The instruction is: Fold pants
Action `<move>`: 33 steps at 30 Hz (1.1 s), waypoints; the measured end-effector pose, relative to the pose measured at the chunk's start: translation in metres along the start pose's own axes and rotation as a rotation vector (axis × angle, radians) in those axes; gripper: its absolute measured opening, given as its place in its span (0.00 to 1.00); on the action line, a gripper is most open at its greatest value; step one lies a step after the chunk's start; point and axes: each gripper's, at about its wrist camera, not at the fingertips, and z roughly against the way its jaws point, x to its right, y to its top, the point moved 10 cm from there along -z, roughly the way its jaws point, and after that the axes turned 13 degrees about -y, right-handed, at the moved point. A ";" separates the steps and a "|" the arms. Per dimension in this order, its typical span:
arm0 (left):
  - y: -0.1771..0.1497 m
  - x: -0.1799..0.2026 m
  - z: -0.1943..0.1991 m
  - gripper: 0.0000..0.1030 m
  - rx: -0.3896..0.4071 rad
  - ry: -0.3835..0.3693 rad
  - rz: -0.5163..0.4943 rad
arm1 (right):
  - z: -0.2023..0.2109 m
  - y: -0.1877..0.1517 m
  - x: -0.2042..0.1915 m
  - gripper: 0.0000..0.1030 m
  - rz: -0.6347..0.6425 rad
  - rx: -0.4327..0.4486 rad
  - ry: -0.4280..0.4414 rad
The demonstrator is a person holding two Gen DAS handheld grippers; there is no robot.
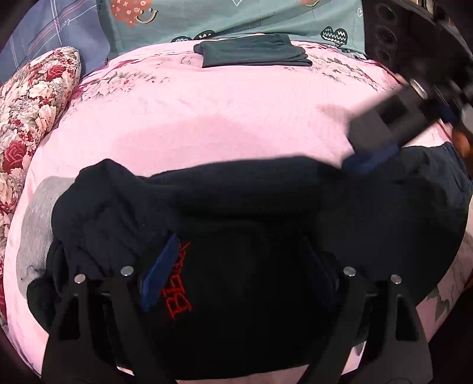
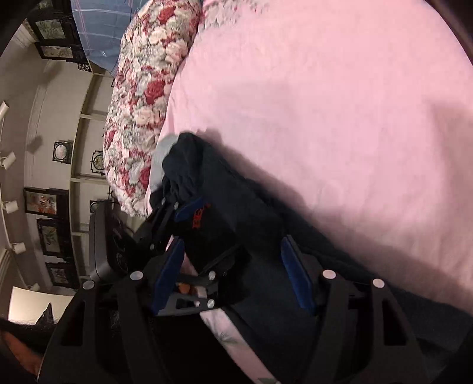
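Black pants (image 1: 236, 206) with red stitched lettering (image 1: 179, 283) lie bunched across the near part of the pink bedsheet (image 1: 207, 118). My left gripper (image 1: 239, 274) points down over them. Its blue pads (image 1: 156, 274) stand wide apart, with the lettered part of the pants lying loosely between them. In the right wrist view, my right gripper (image 2: 232, 274) is open beside the left gripper (image 2: 204, 233). Dark fabric (image 2: 260, 295) lies against its right pad (image 2: 295, 277), and pink sheet shows beside its left pad. In the left wrist view the right gripper (image 1: 375, 147) is blurred at the pants' far right end.
A folded dark green garment (image 1: 254, 54) lies at the far side of the bed. A floral pillow (image 1: 32, 118) borders the left edge. A grey cloth (image 1: 35, 218) sticks out from under the pants. A teal patterned cover (image 1: 236, 17) lies beyond. Framed pictures (image 2: 44, 203) hang on the wall.
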 end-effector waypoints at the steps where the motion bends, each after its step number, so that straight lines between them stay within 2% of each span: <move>1: 0.000 0.000 0.000 0.81 0.000 -0.001 0.002 | 0.002 0.006 0.002 0.66 0.010 0.019 -0.014; 3: 0.000 0.000 0.001 0.81 0.004 0.002 0.002 | 0.002 0.020 0.009 0.66 0.003 0.058 -0.055; 6: -0.001 -0.001 0.001 0.81 0.007 -0.002 0.004 | -0.012 0.020 0.017 0.67 -0.007 0.023 -0.088; 12: 0.000 -0.002 0.001 0.81 0.013 -0.006 0.005 | -0.011 -0.021 -0.017 0.69 0.036 -0.114 0.033; 15: 0.000 -0.002 0.001 0.81 0.013 -0.006 0.004 | -0.018 -0.031 -0.011 0.69 0.024 -0.160 0.008; 18: 0.000 -0.002 0.001 0.81 0.014 -0.005 0.004 | -0.027 -0.022 -0.008 0.69 0.003 -0.141 0.004; 24: 0.000 -0.002 0.001 0.81 0.012 -0.002 0.005 | -0.035 0.018 -0.015 0.74 0.011 -0.028 -0.016; 27: 0.000 -0.002 0.002 0.81 0.014 -0.005 0.007 | -0.033 0.030 -0.014 0.73 -0.022 0.010 0.026; 29: 0.000 -0.002 0.002 0.81 0.015 -0.005 0.006 | -0.025 0.040 -0.017 0.39 -0.017 0.098 0.091; 30: 0.000 -0.002 0.002 0.81 0.016 -0.006 0.006 | -0.021 0.043 -0.019 0.27 0.002 0.139 0.111; 31: 0.000 -0.002 0.002 0.81 0.017 -0.007 0.005 | -0.022 0.043 -0.019 0.17 0.005 0.153 0.108; 33: 0.001 -0.002 0.002 0.81 0.017 -0.008 0.005 | -0.031 0.036 -0.019 0.15 0.016 0.115 0.063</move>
